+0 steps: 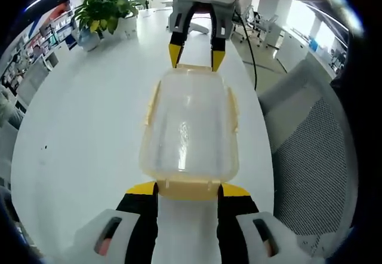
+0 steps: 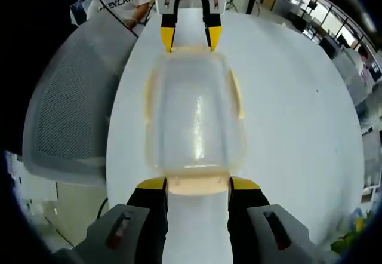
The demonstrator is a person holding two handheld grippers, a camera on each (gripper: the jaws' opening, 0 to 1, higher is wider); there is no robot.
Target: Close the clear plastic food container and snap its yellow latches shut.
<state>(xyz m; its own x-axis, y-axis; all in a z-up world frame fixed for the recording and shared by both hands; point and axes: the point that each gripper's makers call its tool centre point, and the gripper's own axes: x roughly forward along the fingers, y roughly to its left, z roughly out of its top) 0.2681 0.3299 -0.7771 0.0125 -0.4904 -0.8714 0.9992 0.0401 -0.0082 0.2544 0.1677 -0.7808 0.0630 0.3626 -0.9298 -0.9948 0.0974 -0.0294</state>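
— Two grippers? Left gripper view first.
— Left gripper [image 1: 188, 190] straddles the container's [image 1: 190, 129] near latch [image 1: 188, 187] on the table [image 1: 77, 126], jaws apart.
— Right gripper view?
— Right gripper [image 2: 197, 184] likewise: jaws parted, flanking its end latch [image 2: 197, 184].

White round table [image 1: 77, 126] fills office foreground, surface glossy under overhead light. Leafy green potted plant [image 1: 107, 10] stands at table's far edge, white pot beside it. Grey mesh-back office chair [image 1: 316, 156] drawn up at table's side; black cable [image 1: 250, 49] trails across tabletop toward edge. Shelving with colourful items [image 1: 36, 43] lines wall behind plant. Person in white printed T-shirt [image 2: 122, 1] sits beyond chair. Desks and chairs [image 2: 310, 13] crowd bright background.
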